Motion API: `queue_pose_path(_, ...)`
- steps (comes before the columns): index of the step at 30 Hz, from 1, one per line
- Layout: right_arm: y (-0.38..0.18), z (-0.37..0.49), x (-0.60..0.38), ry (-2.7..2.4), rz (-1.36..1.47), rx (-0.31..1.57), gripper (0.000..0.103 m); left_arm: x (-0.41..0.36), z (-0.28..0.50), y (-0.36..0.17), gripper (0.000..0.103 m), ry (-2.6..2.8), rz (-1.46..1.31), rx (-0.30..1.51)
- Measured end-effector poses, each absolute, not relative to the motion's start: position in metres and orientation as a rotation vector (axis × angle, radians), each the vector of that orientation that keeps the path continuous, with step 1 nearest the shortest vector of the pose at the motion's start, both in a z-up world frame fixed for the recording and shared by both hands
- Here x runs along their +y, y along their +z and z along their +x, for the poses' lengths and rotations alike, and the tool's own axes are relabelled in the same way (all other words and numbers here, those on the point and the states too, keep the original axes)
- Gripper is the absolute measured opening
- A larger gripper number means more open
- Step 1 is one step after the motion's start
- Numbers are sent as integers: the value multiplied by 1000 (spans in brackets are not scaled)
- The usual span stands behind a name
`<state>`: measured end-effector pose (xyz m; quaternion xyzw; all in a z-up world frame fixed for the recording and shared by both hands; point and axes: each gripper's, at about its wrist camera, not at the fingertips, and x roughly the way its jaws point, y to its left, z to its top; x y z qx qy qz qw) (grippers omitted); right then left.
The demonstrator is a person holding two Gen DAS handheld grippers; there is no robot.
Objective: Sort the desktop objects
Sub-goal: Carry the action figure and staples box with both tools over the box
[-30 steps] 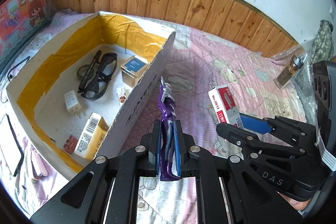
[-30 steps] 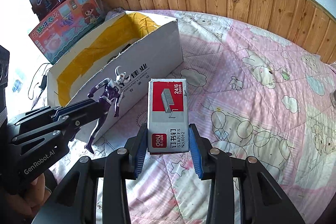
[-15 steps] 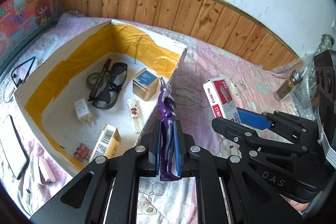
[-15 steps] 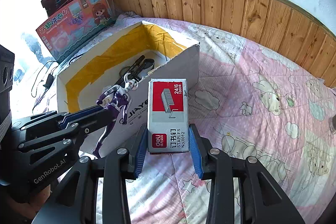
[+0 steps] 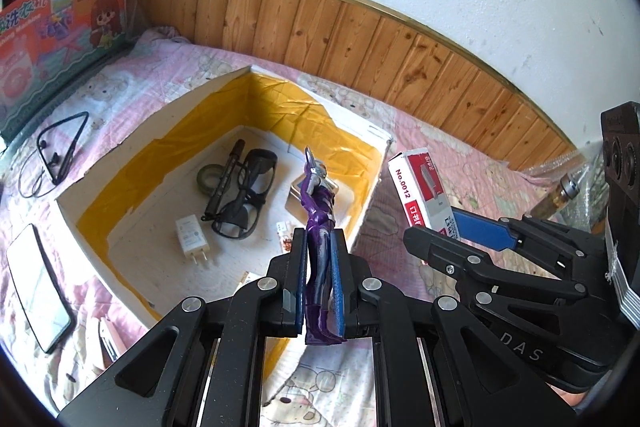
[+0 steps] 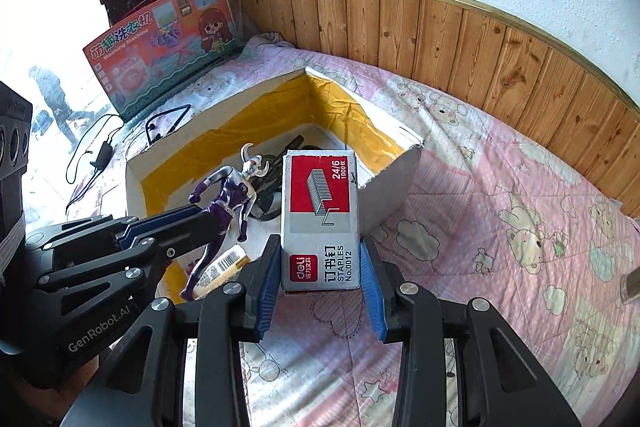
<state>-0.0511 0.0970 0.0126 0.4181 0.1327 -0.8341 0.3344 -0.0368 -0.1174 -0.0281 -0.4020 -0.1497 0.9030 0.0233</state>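
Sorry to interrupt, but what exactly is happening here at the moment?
Someone is sorting loose items into an open cardboard box on a bed. The left gripper is clamped on a purple action figure, held above the box. The right gripper grips a box of staples beside it. Sunglasses, a charger and other small things already lie inside.

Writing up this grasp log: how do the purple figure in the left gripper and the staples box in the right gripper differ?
The purple figure is slim and irregular, pinched low on its legs by the left gripper; the staples box is a flat-sided block, clamped at its lower end by the right gripper. The figure is purple and silver; the box is red and grey with printed text. Both are held off the bed, near the cardboard box.
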Motion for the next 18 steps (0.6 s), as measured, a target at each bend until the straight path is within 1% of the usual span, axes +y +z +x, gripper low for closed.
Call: queue_pose_path(18, 10, -63, 38, -2101, 1078, 420, 39, -180, -55, -37, 10, 2857, -1289, -588)
